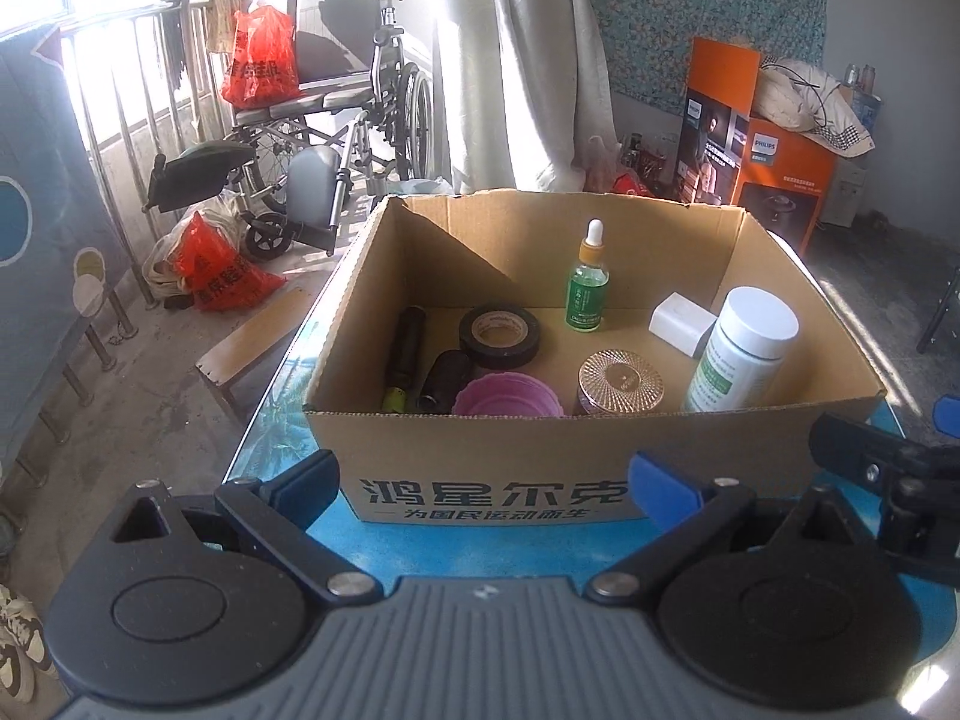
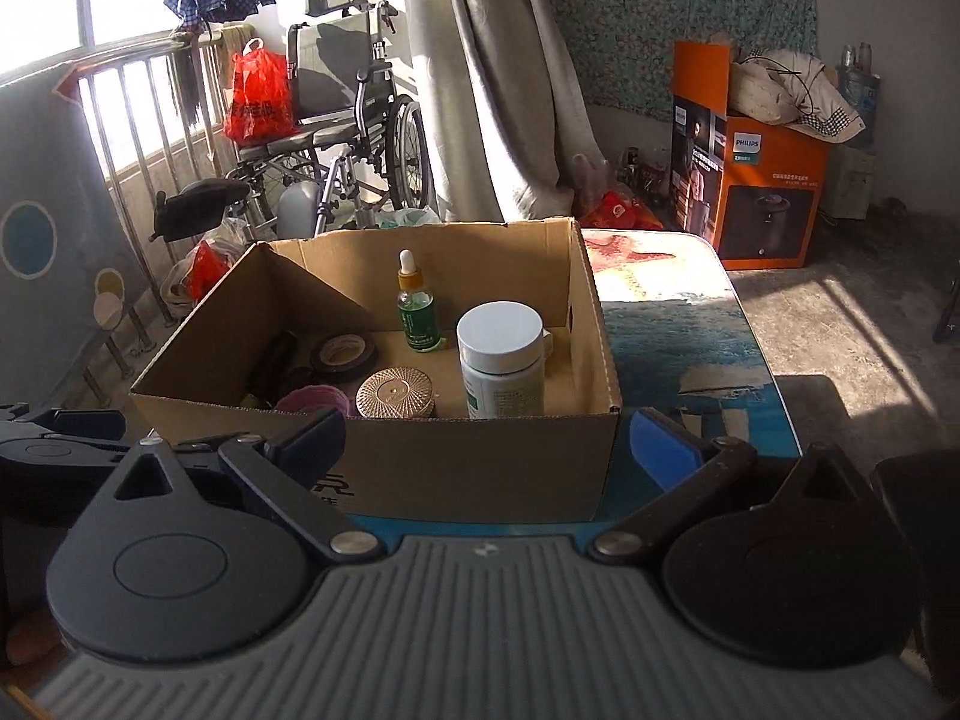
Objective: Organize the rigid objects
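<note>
An open cardboard box (image 1: 498, 450) (image 2: 420, 456) stands on a blue printed table (image 1: 282, 438) (image 2: 690, 324). Inside it are a green dropper bottle (image 1: 587, 282) (image 2: 417, 315), a white-capped jar (image 1: 744, 348) (image 2: 501, 360), a black tape roll (image 1: 499, 335) (image 2: 347, 354), a gold ribbed lid (image 1: 621, 381) (image 2: 395, 391), a purple cup (image 1: 507, 396), a white block (image 1: 681, 321) and a dark flashlight (image 1: 408, 354). My left gripper (image 1: 486, 483) hangs open before the box's front wall. My right gripper (image 2: 486, 441) is open near the box's right front corner. Neither holds anything.
A wheelchair (image 1: 354, 120) (image 2: 354, 138) with a red bag (image 1: 259, 57) stands by the window railing. An orange carton (image 1: 756, 144) (image 2: 756, 168) sits at the back right on the floor. A wooden bench (image 1: 252, 342) lies left of the table. The other gripper's tip (image 1: 888, 468) shows at the right.
</note>
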The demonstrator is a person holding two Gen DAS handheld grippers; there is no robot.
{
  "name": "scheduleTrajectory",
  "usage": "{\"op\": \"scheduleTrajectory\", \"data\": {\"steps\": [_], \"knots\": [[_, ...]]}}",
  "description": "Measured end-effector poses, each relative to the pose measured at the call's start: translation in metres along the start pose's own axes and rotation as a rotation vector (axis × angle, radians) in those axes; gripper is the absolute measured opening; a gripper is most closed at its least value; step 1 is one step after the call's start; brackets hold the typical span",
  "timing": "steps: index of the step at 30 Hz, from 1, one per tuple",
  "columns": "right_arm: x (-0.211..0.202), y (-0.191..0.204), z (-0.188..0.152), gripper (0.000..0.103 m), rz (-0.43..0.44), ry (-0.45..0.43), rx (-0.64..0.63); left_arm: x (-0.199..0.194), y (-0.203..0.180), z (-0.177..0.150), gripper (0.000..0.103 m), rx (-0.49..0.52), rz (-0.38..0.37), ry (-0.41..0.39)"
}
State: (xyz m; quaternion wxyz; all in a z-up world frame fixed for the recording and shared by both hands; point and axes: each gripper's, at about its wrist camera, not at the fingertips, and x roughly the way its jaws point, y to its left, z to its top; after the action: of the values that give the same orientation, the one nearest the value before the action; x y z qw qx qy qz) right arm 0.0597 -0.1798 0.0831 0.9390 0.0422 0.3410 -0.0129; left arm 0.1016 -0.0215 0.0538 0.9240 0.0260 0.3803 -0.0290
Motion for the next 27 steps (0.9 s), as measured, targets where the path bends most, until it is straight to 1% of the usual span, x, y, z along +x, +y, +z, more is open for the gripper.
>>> {"op": "scheduleTrajectory", "data": {"steps": [3,5,11,27], "knots": [[0.015,0.011,0.002,0.102,-0.019,0.033,-0.016,0.001,0.001,0.000,0.103,0.006,0.014,0.000],[0.021,0.013,0.001,0.102,-0.022,0.039,-0.024,0.003,0.002,0.001,0.103,0.011,0.029,0.003],[0.034,0.012,0.003,0.102,-0.038,0.055,-0.032,0.009,0.005,0.002,0.103,0.006,0.021,0.015],[0.043,0.011,0.002,0.102,-0.030,0.071,-0.026,0.015,0.008,0.003,0.103,0.001,0.029,0.027]]}}
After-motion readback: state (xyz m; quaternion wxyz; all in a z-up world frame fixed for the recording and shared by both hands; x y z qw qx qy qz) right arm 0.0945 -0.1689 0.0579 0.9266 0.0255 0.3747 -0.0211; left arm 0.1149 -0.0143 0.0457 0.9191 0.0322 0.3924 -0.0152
